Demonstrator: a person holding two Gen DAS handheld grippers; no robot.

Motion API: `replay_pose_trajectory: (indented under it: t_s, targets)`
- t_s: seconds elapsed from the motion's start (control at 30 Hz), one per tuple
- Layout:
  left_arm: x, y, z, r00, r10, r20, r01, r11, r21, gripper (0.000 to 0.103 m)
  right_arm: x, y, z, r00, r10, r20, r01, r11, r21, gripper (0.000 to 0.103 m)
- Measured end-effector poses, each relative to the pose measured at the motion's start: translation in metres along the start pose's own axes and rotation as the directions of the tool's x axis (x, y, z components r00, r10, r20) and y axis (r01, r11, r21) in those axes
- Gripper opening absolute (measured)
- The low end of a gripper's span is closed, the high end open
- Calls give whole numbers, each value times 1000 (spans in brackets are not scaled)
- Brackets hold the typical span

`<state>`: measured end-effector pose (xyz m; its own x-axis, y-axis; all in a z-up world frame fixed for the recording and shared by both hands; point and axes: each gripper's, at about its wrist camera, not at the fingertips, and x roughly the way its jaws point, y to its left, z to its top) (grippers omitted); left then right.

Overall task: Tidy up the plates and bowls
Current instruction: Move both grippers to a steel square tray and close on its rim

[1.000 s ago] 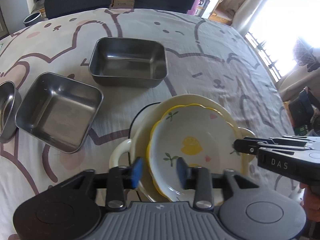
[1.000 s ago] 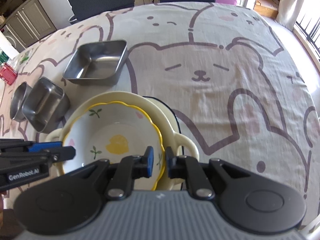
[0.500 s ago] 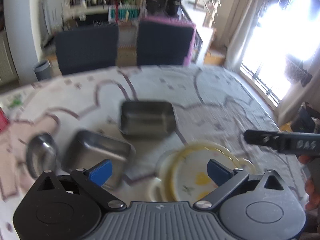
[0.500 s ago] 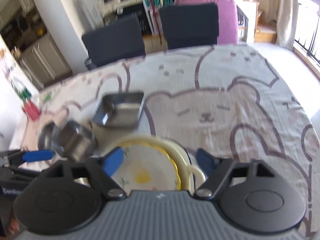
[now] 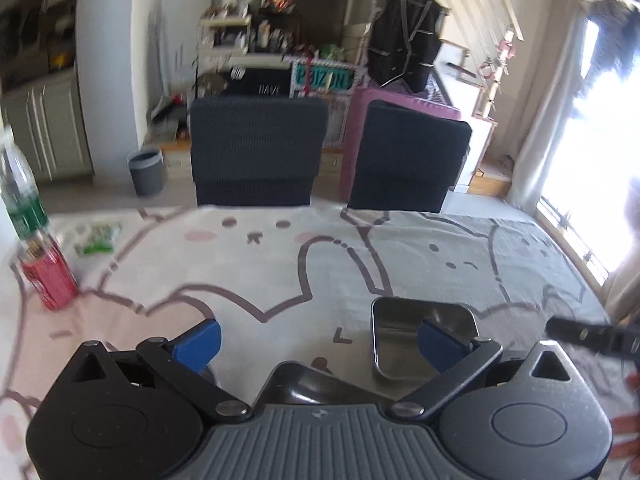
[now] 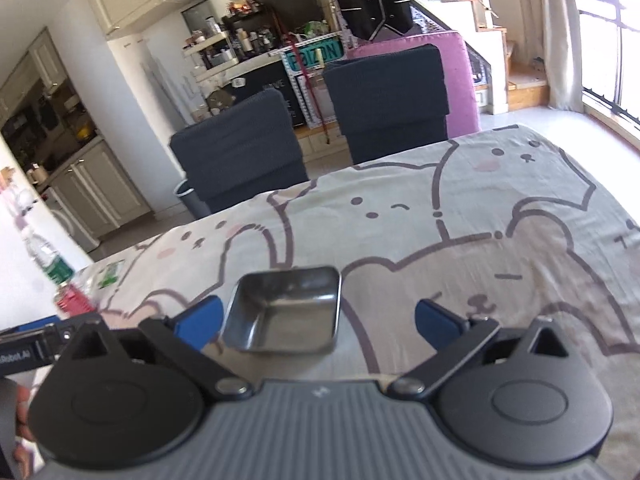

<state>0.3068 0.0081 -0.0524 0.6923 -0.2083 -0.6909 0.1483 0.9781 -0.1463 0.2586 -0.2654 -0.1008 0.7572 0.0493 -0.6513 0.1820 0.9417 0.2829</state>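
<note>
Far left on the desk (image 5: 400, 248): a clear bottle (image 5: 20, 196) and a red can (image 5: 50, 280), well clear of the work. Then the left gripper (image 5: 318, 340), released and spread wide after just opening, nothing between its blue pads (image 5: 198, 342), nothing touched. Below it, part of a steel tray (image 5: 304, 384) peeking over the gripper body, rest hidden. Further right, a second square steel tray (image 5: 404, 320) flat on the bear-print cloth, also centred in the right wrist view (image 6: 286, 312). Likely light, stiff and unbreakable, but slick and thin-walled; best taken by pinching one upright side wall near its middle, pads inside and outside the rim. Rightmost, the right gripper (image 6: 318, 326), likewise released, jaws just spread to full width, empty, hovering near that tray without contact. Ceramic plates and bowls not in view now; fragile and heavier by guess, calling for a rim grip.
</note>
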Motion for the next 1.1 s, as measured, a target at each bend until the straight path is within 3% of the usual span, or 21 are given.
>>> replay_pose_trajectory:
  t_s: [0.17,0.27,0.43,0.67,0.73,0.8,0.9,1.1]
  targets:
    - [40,-7,12,998,-48,-32,47,999,-8,101,49,-2,7,997,-35,-74,38,999,33,103]
    - [65,-27,12,995,-80,-65,85,994,69,88,75,-8,11,992,-45,-117,52,997,62,99]
    - [107,-46,0,982,-82,-168,100,990,102,53,103,-18,7,984,-19,-175,32,997,74,67]
    - [134,-48,-8,968,-68,-242,86,994,65,17,126,-13,-1,970,16,-243,-9,999,32,37]
    - [135,-50,-9,971,-45,-236,64,995,76,8,137,-12,-5,963,14,-271,-7,1000,27,14]
    - [132,-49,-6,974,-45,-222,62,996,68,5,137,-7,-7,966,-19,-259,18,1000,-6,7]
    - [117,-52,5,983,-66,-173,75,996,42,5,126,-3,-5,979,-31,-202,24,999,-39,5]
    - [50,-58,24,994,-98,-39,100,993,56,4,85,-3,10,997,28,-71,-29,1000,-9,4]
